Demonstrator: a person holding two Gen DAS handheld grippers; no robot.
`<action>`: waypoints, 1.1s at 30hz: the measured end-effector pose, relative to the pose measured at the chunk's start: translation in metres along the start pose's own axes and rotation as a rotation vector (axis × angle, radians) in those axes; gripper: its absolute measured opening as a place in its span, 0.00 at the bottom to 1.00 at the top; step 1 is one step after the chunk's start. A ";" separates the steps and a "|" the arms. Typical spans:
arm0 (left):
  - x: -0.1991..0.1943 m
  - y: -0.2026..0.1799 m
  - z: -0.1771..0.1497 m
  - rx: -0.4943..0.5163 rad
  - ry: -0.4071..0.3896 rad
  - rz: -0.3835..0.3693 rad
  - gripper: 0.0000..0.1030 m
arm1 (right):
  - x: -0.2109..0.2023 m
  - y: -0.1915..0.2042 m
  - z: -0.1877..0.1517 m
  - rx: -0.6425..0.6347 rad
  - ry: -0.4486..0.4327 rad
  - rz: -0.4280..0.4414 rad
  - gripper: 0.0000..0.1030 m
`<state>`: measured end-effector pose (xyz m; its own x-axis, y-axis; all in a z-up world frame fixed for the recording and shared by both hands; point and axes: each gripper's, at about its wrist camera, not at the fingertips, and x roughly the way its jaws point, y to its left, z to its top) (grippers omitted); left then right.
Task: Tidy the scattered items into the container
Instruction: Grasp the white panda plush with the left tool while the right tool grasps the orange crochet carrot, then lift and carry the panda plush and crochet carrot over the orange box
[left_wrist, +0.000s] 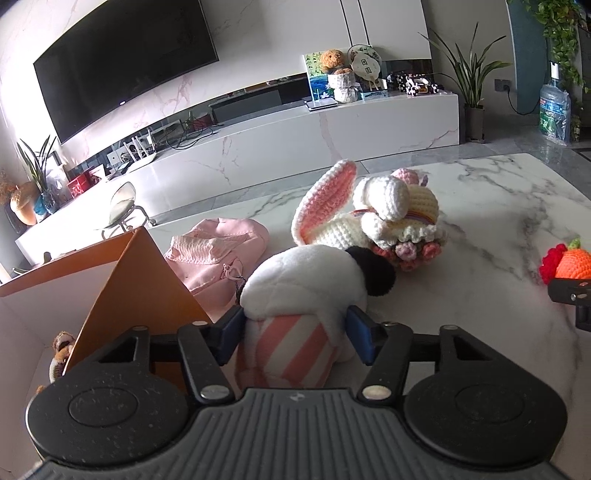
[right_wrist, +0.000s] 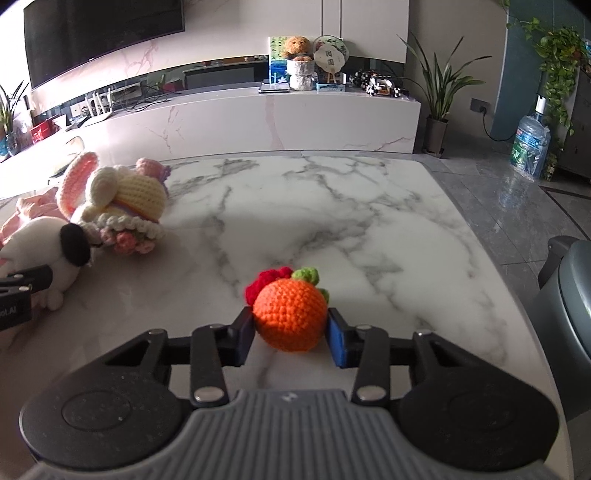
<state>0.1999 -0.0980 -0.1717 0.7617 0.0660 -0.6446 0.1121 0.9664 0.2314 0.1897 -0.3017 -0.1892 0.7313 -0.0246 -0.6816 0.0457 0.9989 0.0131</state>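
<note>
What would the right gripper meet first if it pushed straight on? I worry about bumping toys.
The crocheted orange already sits between the right gripper pads. Beyond it, bare marble table seems free, though depth is unclear.

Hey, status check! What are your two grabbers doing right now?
Left gripper jaws on striped plush dog. Right gripper jaws on orange crochet fruit. Orange box close left, path clear.

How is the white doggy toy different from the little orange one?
The white plush dog is smooth and furry with a black ear and pink-striped clothes; the orange crochet fruit is knitted yarn with green leaves and a red tuft. The dog is clearly bigger and lies stretched out; the fruit is a small round ball. The dog sits in the left gripper, the fruit in the right gripper. Both are soft toys on the marble table.
</note>
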 end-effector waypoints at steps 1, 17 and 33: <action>-0.002 0.000 0.000 0.001 0.004 -0.013 0.65 | -0.002 0.001 0.000 0.001 0.001 0.004 0.43; -0.015 -0.001 -0.006 -0.020 0.036 -0.052 0.90 | -0.023 0.018 -0.011 0.011 -0.004 0.095 0.43; -0.011 0.001 -0.009 -0.065 0.087 -0.121 0.68 | -0.021 0.036 -0.016 -0.029 0.025 0.163 0.43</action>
<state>0.1858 -0.0952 -0.1711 0.6864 -0.0335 -0.7264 0.1558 0.9825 0.1019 0.1649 -0.2648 -0.1859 0.7101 0.1382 -0.6904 -0.0917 0.9903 0.1040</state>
